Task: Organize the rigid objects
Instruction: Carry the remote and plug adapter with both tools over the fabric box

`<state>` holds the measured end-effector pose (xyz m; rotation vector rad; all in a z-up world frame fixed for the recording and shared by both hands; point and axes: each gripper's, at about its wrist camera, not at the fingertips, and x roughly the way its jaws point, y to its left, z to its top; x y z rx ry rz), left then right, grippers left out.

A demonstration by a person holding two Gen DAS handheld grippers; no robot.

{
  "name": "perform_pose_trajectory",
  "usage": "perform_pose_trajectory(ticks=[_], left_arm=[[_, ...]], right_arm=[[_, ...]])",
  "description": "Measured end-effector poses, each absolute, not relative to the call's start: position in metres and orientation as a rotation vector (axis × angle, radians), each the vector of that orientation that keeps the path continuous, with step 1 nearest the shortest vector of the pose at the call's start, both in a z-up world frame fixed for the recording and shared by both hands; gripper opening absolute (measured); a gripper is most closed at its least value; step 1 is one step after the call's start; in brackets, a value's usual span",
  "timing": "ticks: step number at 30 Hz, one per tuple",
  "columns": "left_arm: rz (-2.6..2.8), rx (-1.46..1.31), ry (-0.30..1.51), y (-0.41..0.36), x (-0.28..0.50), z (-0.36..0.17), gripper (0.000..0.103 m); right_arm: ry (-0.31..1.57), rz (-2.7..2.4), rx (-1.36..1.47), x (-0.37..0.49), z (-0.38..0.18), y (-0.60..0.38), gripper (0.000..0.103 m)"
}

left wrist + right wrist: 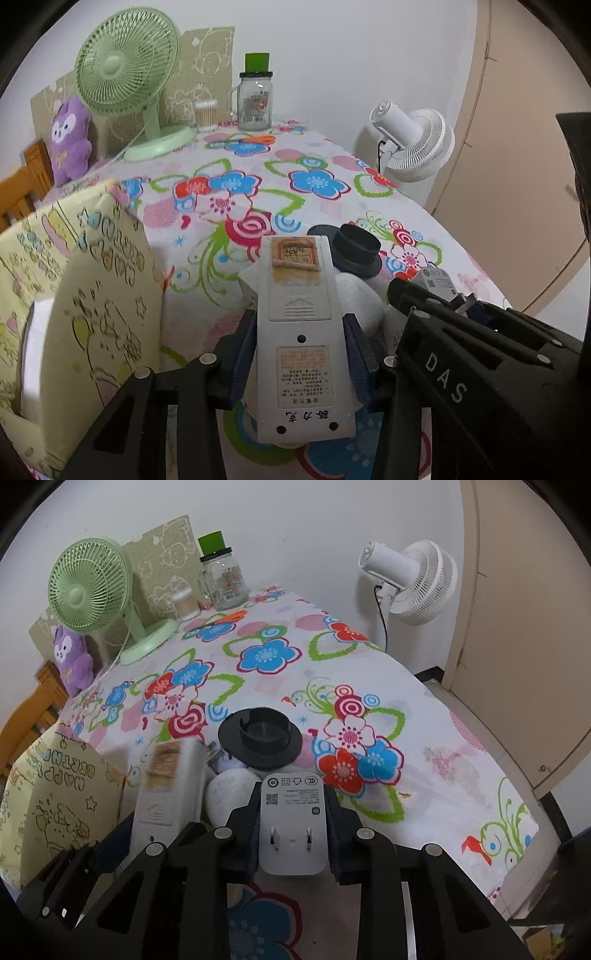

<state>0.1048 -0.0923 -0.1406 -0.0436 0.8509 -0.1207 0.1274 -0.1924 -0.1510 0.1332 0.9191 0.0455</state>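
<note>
Left wrist view: left gripper (301,354) clamped on grey remote (297,332), back side up, long axis running straight out along the fingers, far end pointing toward black hat-shaped holder (354,251). Yellow cartoon box (74,295) sits just to the left of the remote, open top, wall close beside the left finger; likely drop spot, so the coming move is a short sideways shift left, remote kept lengthwise or tipped nose-down to clear the wall. Right wrist view: right gripper (293,834) closed on white plug adapter (293,823), prongs facing the camera, body upright between the pads. Box (55,805) lies far left of this gripper, across the left gripper and remote (166,794), so the left hand is nearer and should go first. White rounded object (229,797) and holder (260,738) sit on floral tablecloth (424,775), just ahead of both tools, not yet sorted.
</note>
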Motion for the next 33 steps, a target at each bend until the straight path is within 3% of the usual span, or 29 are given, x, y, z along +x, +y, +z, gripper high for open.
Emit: perform_pose_trajectory(ticks=[33], left_arm=[[-0.111,-0.047,0.815,-0.084,0.103,-0.089,0.046]], right_arm=[[0.831,0.084,0.078,0.126,-0.092,-0.178,0.031]])
